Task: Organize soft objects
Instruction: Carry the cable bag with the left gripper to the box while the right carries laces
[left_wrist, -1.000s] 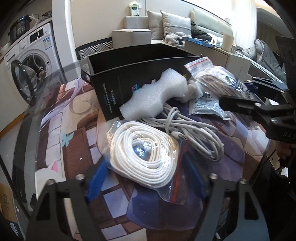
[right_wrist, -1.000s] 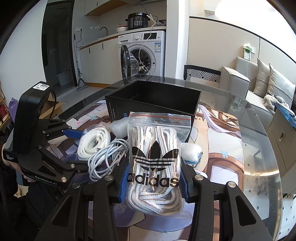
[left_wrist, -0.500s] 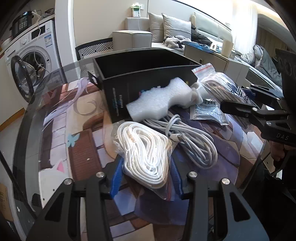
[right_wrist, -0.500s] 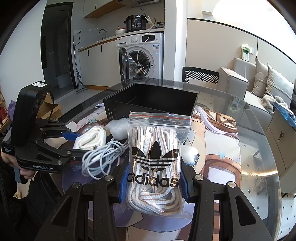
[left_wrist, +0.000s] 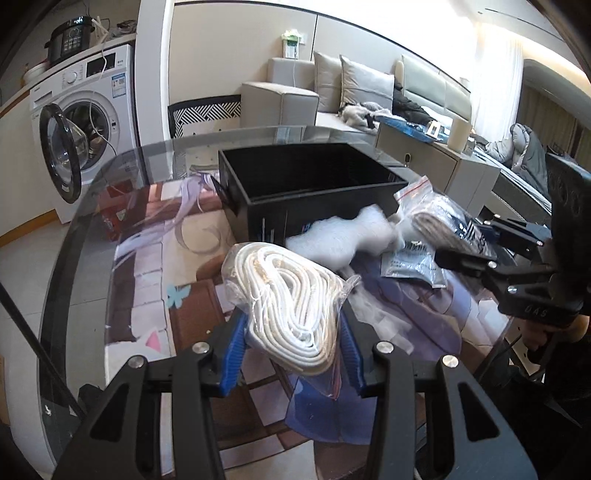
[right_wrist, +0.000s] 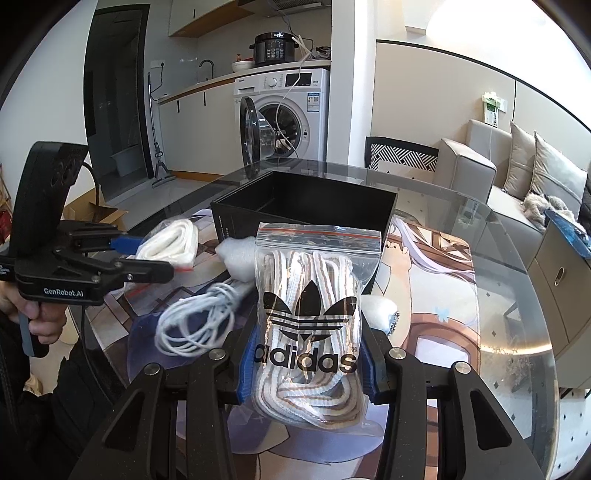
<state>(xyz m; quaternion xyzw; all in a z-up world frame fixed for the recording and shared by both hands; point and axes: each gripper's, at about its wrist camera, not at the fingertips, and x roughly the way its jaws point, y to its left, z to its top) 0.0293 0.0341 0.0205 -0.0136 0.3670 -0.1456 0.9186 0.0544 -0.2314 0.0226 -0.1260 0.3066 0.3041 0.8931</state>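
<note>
My left gripper (left_wrist: 291, 354) is shut on a clear bag of white cord (left_wrist: 291, 302) and holds it above the glass table, in front of the open black box (left_wrist: 310, 188). It shows from the side in the right wrist view (right_wrist: 147, 254). My right gripper (right_wrist: 308, 365) is shut on a zip bag of striped laces with an Adidas logo (right_wrist: 310, 317), held up before the box (right_wrist: 306, 206). A white foam piece (left_wrist: 340, 236) and a loose white cable (right_wrist: 195, 321) lie on the table.
A small printed packet (left_wrist: 413, 266) lies by the foam. A white stuffed item (right_wrist: 380, 310) sits right of the laces bag. The round glass table (right_wrist: 498, 295) has a washing machine (right_wrist: 284, 114) behind it and a sofa (right_wrist: 517, 173) to the right.
My left gripper closed on the bag of white cord and lifted it off the table toward the box. My right gripper kept its hold on the laces bag and rose slightly.
</note>
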